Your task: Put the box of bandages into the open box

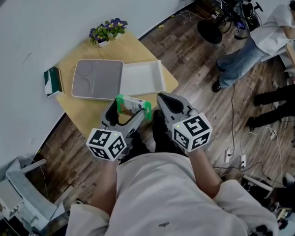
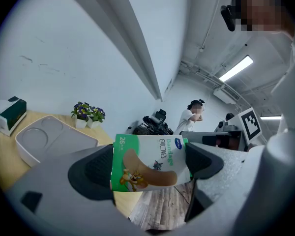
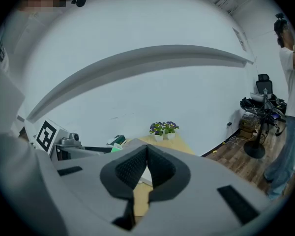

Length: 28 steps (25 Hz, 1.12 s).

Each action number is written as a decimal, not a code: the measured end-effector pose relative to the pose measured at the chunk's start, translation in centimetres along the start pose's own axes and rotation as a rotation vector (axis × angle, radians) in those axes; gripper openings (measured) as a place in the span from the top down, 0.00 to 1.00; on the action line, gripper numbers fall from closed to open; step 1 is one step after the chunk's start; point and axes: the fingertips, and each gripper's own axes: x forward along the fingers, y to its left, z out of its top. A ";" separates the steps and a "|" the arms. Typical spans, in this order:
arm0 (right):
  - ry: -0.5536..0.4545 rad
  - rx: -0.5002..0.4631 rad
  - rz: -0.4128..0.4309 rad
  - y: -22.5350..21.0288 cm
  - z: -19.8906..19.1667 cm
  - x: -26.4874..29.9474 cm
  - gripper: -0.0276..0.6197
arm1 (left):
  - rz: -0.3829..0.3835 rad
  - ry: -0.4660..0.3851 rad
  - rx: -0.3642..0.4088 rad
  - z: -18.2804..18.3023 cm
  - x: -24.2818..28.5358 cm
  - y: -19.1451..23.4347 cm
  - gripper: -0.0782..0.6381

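Observation:
The bandage box, green and white with a cartoon plaster printed on it, hangs above the near edge of the wooden table. My left gripper is shut on it, and in the left gripper view the bandage box fills the gap between both pads. The open white box lies on the table just beyond, with its grey lid lying to the left of it. My right gripper is shut with nothing in it, held beside the left one; its pads meet at the tips.
A potted plant with purple flowers stands at the table's far corner. A dark green tissue box sits at the left edge. White wall curves behind the table. People stand and cables lie on the wood floor at right.

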 end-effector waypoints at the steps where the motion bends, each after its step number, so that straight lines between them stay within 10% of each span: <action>1: 0.005 -0.003 0.005 -0.3 0.1 0.2 0.95 | 0.009 0.005 -0.005 -0.1 0.4 0.2 0.24; 28: 0.134 -0.047 0.249 -10.8 0.9 5.5 0.95 | 0.279 0.144 0.016 -2.7 11.5 3.9 0.24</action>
